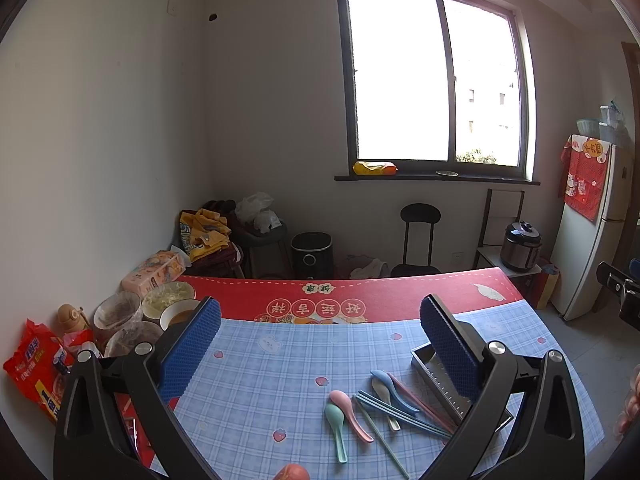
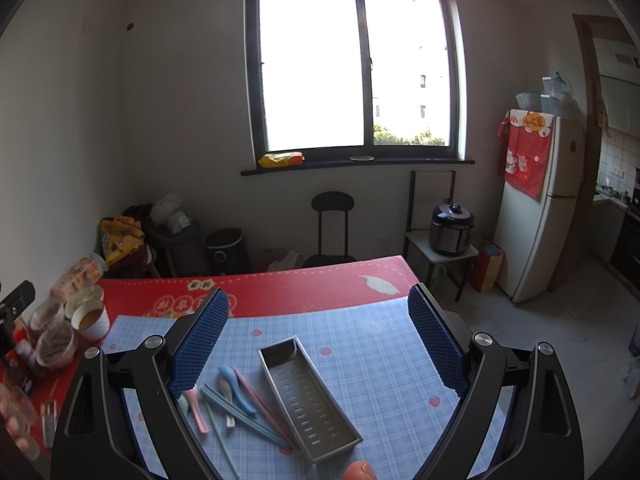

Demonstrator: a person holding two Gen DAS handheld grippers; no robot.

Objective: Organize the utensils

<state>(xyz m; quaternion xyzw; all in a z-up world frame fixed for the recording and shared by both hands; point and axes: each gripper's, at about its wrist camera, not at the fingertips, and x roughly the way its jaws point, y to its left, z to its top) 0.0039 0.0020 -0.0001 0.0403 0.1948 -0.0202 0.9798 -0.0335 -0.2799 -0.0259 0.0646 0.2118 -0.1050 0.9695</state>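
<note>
Crowding the table's left edge, bowls (image 2: 90, 318) stand beside both wide, empty tongs (image 1: 320, 344) (image 2: 318, 336); spoons, chopsticks (image 2: 240, 408) touch the tray (image 2: 308, 396).

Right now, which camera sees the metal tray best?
The right wrist view: the whole metal tray lies open between the fingers, empty. In the left wrist view a blue finger pad hides much of it.

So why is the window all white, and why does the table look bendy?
In both wrist views the dark-framed window is blown out by daylight, so its left pane shows no detail. The fisheye lens curves the red table edge and darkens the corners. In the right wrist view the grey metal slotted tray stays sharp.
</note>
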